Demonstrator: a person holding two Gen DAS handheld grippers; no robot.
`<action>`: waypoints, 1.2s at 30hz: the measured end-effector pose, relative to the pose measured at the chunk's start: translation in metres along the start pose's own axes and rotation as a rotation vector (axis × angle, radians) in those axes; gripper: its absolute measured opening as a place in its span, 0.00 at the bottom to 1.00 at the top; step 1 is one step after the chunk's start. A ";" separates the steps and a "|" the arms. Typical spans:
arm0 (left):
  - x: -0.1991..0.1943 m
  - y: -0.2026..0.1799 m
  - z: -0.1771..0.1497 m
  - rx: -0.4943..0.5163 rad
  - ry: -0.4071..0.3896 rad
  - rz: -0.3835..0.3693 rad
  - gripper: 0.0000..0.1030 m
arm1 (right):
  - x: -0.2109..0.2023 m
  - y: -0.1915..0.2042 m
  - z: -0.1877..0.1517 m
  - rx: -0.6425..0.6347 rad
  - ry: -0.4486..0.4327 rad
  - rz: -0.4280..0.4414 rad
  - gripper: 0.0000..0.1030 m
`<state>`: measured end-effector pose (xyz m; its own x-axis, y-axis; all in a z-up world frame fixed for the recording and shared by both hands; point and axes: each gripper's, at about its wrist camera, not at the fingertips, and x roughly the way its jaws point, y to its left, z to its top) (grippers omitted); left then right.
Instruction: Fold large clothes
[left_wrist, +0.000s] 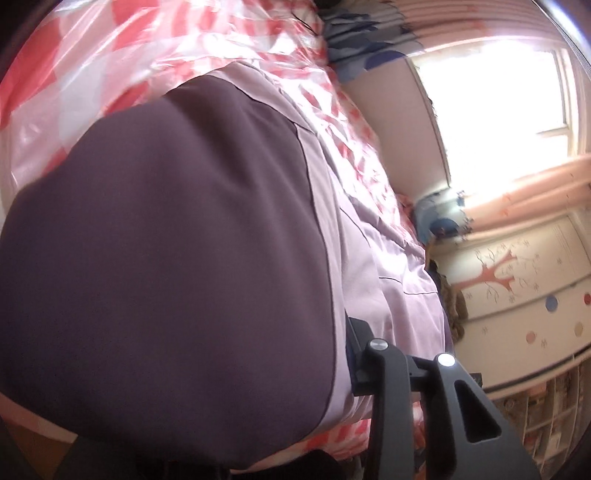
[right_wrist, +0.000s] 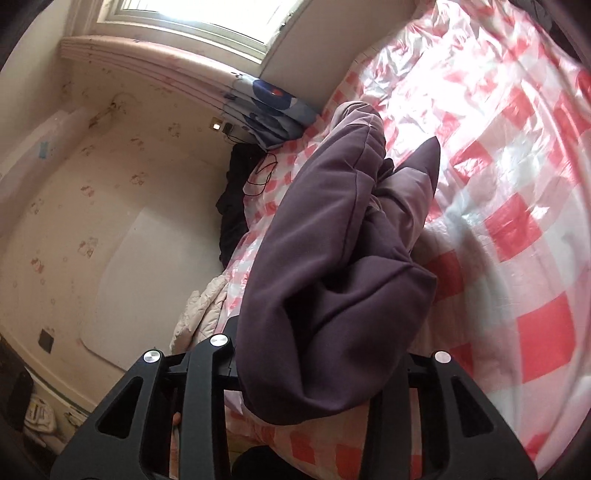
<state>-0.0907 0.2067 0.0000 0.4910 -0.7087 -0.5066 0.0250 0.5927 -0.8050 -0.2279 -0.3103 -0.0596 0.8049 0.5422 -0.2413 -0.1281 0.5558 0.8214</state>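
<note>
A large garment of dark purple and pale lilac cloth (left_wrist: 166, 258) fills the left wrist view and drapes over my left gripper (left_wrist: 351, 354), whose fingertips are hidden in the fabric; it seems shut on the cloth. In the right wrist view the same garment (right_wrist: 332, 266) hangs bunched from my right gripper (right_wrist: 314, 354), which is shut on it, the cloth covering the fingertips. The garment trails away over the red-and-white checked plastic sheet (right_wrist: 498, 184) on the bed.
The checked sheet (left_wrist: 110, 66) covers the whole bed. A blue patterned pillow (right_wrist: 273, 107) and dark clothes (right_wrist: 232, 206) lie at the bed's head by the wall. A quilted cream item (right_wrist: 195, 317) lies at the bed edge. A bright window (left_wrist: 498, 110) is at the side.
</note>
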 end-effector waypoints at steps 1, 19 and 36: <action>0.001 -0.003 -0.008 0.011 0.012 -0.006 0.36 | -0.014 0.000 -0.006 -0.002 -0.009 -0.006 0.32; 0.023 0.053 -0.056 -0.199 0.070 0.036 0.74 | -0.116 -0.046 -0.044 0.205 -0.165 -0.397 0.78; 0.037 0.042 -0.065 -0.138 0.031 0.132 0.88 | 0.216 -0.002 0.014 -0.466 0.298 -0.722 0.93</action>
<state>-0.1277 0.1802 -0.0725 0.4548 -0.6411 -0.6182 -0.1587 0.6247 -0.7646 -0.0456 -0.2034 -0.1057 0.6055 0.0681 -0.7929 0.0753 0.9870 0.1422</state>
